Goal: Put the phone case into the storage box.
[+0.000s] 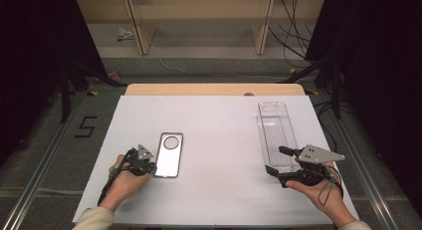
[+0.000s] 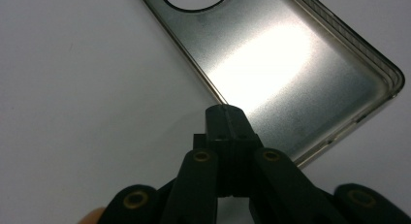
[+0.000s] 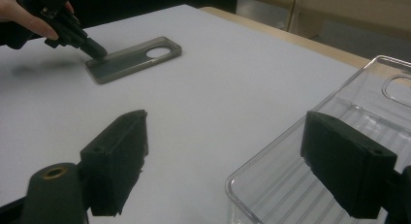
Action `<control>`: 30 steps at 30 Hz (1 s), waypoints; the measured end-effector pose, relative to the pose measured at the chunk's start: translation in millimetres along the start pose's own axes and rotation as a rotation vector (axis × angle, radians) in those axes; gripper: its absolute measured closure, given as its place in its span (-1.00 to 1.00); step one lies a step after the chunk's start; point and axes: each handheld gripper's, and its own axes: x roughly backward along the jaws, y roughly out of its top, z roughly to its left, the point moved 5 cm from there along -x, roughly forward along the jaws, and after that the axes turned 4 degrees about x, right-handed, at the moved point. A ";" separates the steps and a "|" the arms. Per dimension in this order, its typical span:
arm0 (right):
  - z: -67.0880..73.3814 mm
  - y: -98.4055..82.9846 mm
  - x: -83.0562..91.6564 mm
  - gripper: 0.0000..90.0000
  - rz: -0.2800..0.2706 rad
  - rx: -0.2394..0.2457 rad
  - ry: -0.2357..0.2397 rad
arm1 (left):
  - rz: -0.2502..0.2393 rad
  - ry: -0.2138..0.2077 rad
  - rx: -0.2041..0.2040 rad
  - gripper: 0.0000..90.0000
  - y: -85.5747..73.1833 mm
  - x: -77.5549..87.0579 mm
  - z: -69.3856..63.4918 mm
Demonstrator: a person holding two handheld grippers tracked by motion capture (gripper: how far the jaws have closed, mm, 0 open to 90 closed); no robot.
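White tabletop (image 1: 219,140) held a grey phone case (image 1: 168,155) at left; the left gripper (image 1: 148,166), jaws pressed together, touched its edge. Right gripper (image 1: 281,162) stood spread beside a clear tray (image 1: 275,133).

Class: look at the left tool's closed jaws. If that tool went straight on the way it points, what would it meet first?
The left tool would most likely meet the phone case first. Its shut tips sit right at the case's long edge, perhaps already touching; depth is hard to judge.
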 end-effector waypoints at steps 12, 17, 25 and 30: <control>0.2 0.0 0.1 -0.59 0.000 0.000 0.001 | 0.001 0.014 -0.011 0.99 0.1 -0.3 0.7; 0.1 0.0 0.4 -0.59 -0.001 0.001 0.002 | -0.039 0.027 -0.020 0.75 5.0 8.0 6.0; 0.1 0.0 0.7 -0.59 -0.002 -0.001 0.001 | -0.088 -0.032 -0.138 -0.24 22.6 32.4 0.9; 0.6 -0.1 0.2 -0.59 0.001 -0.002 0.001 | -0.067 -0.080 -0.304 -0.49 31.3 36.4 -12.5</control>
